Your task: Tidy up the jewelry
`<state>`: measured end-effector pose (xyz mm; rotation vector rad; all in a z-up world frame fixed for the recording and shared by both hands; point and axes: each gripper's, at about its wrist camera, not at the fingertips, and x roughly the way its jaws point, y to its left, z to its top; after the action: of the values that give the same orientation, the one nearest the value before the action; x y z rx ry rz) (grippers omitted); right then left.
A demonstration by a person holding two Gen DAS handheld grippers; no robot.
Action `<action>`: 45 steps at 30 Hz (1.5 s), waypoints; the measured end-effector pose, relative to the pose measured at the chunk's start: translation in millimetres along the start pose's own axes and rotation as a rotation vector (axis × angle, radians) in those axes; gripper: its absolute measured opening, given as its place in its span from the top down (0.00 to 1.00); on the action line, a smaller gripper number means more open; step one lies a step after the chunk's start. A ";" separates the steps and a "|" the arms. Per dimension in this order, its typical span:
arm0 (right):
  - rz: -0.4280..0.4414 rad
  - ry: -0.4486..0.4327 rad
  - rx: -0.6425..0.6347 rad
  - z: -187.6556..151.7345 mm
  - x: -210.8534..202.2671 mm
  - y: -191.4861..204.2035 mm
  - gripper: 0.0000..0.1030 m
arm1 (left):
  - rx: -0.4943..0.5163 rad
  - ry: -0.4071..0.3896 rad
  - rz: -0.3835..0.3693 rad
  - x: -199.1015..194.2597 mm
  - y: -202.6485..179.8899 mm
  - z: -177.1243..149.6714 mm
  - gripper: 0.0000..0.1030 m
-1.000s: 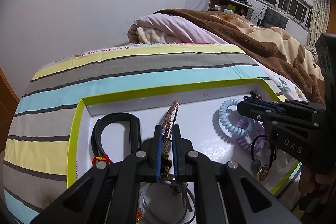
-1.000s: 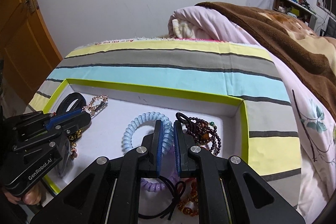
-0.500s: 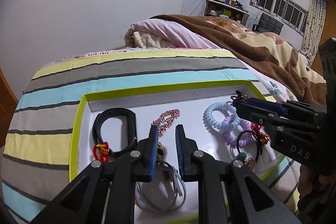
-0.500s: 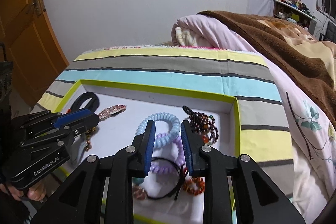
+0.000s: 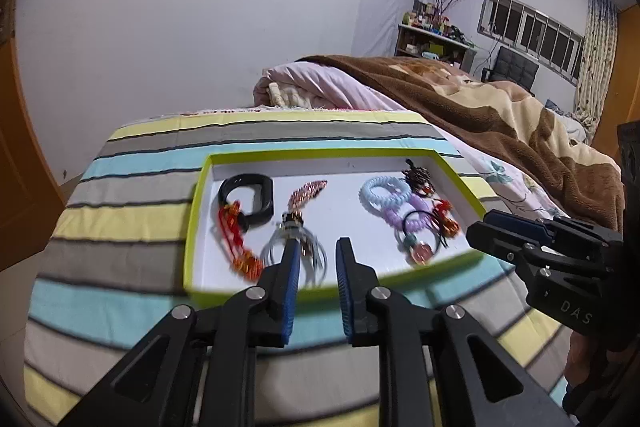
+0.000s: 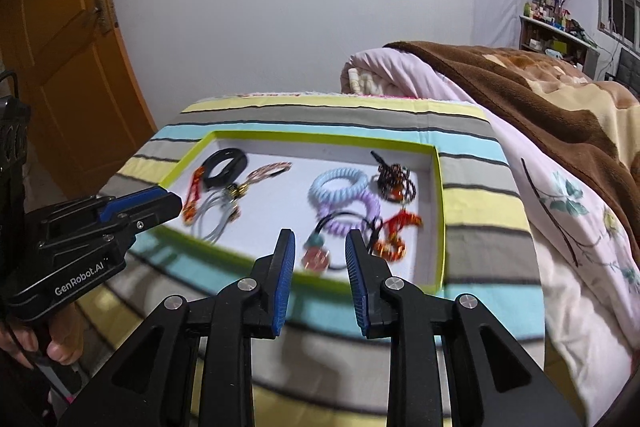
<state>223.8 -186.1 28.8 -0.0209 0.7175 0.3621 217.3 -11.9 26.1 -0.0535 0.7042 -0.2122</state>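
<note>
A white tray with a lime-green rim (image 5: 320,152) (image 6: 437,211) lies on the striped bedcover. Its left side holds a black band (image 5: 256,193) (image 6: 226,165), a rose-gold chain (image 5: 306,193) (image 6: 266,171), a red bead strand (image 5: 234,235) and silver rings (image 5: 276,247) (image 6: 214,223). Its right side holds a blue coil hair tie (image 5: 382,193) (image 6: 338,185), a purple coil (image 5: 404,215) (image 6: 354,215), dark beads (image 5: 418,179) (image 6: 394,177), a black tie with a charm (image 6: 320,251) and an orange piece (image 6: 396,233). My left gripper (image 5: 317,247) and right gripper (image 6: 321,241) are open, empty, above the tray's near edge.
The striped cover (image 5: 256,135) drops off at the front and left. A pink quilt (image 5: 320,87) and brown blanket (image 5: 480,107) are piled behind and to the right. An orange door (image 6: 64,59) stands at the left. Shelves and a window (image 5: 532,35) lie far back.
Both grippers opened, let go of the jewelry and pulled back and up from the tray. The rose-gold chain now lies in the tray.
</note>
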 end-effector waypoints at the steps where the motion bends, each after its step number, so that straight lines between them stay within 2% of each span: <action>1: -0.001 -0.005 -0.002 -4.2 -5.3 2.4 0.74 | -0.003 -0.007 0.006 -5.7 -0.3 -4.0 0.79; 17: -0.024 -0.050 -0.009 -78.7 -76.1 28.6 0.74 | -0.067 -0.040 0.099 -72.1 -4.1 -76.1 0.77; 25: -0.029 -0.053 -0.028 -98.6 -89.5 39.5 0.74 | -0.059 -0.040 0.120 -89.6 -14.0 -104.9 0.76; 45: -0.039 -0.054 -0.029 -103.0 -89.9 40.8 0.74 | -0.054 -0.045 0.140 -93.7 -18.6 -111.0 0.77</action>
<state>82.1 -191.0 13.3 -0.0522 0.6578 0.3343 72.7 -7.7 3.5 -0.0603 0.6658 -0.0578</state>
